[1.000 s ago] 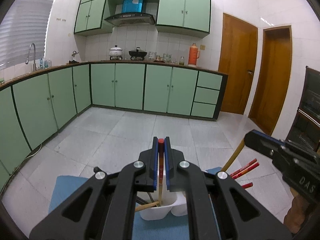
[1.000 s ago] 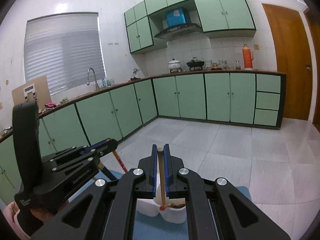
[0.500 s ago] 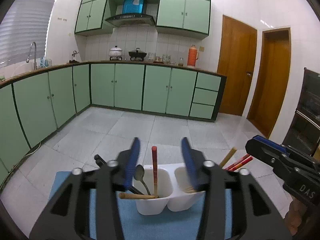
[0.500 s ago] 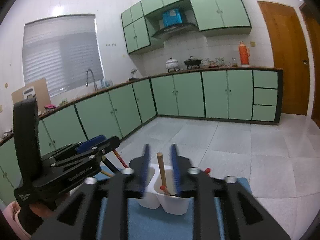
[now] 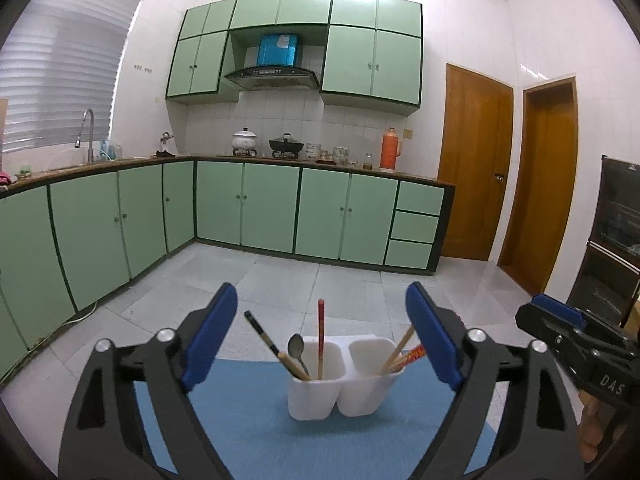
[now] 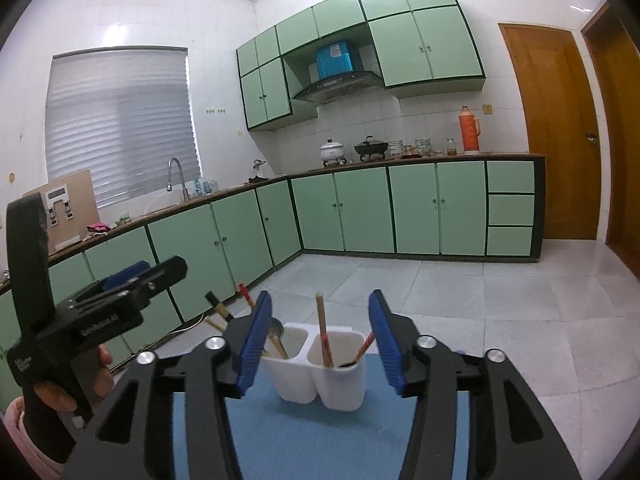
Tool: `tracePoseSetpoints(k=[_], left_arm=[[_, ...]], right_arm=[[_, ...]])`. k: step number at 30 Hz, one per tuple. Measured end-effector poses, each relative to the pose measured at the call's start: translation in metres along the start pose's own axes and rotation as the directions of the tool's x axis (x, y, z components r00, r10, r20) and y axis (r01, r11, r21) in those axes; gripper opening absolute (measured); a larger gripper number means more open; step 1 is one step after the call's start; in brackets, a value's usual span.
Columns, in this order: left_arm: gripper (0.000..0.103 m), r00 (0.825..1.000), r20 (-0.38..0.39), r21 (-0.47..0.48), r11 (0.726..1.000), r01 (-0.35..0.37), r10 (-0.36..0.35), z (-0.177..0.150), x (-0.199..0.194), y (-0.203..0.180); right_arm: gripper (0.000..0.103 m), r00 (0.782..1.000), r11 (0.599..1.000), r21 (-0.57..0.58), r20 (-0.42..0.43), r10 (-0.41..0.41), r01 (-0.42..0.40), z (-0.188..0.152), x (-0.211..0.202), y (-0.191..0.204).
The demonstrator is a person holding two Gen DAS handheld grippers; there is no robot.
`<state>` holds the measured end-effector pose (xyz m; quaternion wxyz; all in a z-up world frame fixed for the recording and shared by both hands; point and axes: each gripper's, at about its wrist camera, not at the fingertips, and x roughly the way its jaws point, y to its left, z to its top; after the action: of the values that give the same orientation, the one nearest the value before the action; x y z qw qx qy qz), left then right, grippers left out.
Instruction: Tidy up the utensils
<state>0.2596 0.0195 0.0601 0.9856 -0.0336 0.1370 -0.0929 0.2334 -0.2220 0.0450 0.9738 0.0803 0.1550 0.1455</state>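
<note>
A blue rectangular mat [image 5: 248,404] is spread on the surface, and a white plastic two-compartment utensil holder [image 5: 342,376] is placed on it. The holder is seen between the fingers of both grippers but is touched by neither.

The left gripper [image 5: 322,336] is opened wide; nothing is held between its blue pads [image 5: 210,336], and it is kept behind the holder and apart from it. The right gripper [image 6: 320,340] is opened wide too, though less wide than the left one, and its blue pads [image 6: 256,344] are empty.

In the left wrist view, the left compartment is filled with a red chopstick [image 5: 321,338] standing almost upright, a black-tipped wooden chopstick [image 5: 276,346] leaning to the left, and a metal spoon [image 5: 298,350]. In the right compartment a plain wooden chopstick [image 5: 398,348] and red patterned chopsticks [image 5: 410,356] are leaned to the right.
</note>
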Motion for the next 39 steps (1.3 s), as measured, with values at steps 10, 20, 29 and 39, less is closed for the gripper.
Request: tracePoseSetpoints(k=[10,20,29,39], left_arm=[[0.094,1.000,0.017,0.024,1.000,-0.006,0.005,-0.010,-0.060,-0.012],[0.096,0.999,0.023,0.036,0.999,-0.025,0.024,-0.020,-0.105,-0.016],[0.097,0.999,0.044,0.046,0.999,-0.023,0.021,-0.022,-0.136,-0.018],[0.098,0.998,0.064,0.071,0.997,-0.024,0.019,-0.026,-0.158,-0.024]], right_arm=[[0.083,1.000,1.000,-0.019,0.015,0.011,-0.010,-0.014,-0.050,0.021],[0.094,1.000,0.999,-0.054,0.023,0.008,-0.007,-0.021,-0.080,0.040],[0.097,0.999,0.998,-0.058,0.035,0.005,-0.003,-0.024,-0.102,0.048],[0.097,0.999,0.996,-0.084,0.039,0.004,0.000,-0.031,-0.119,0.061]])
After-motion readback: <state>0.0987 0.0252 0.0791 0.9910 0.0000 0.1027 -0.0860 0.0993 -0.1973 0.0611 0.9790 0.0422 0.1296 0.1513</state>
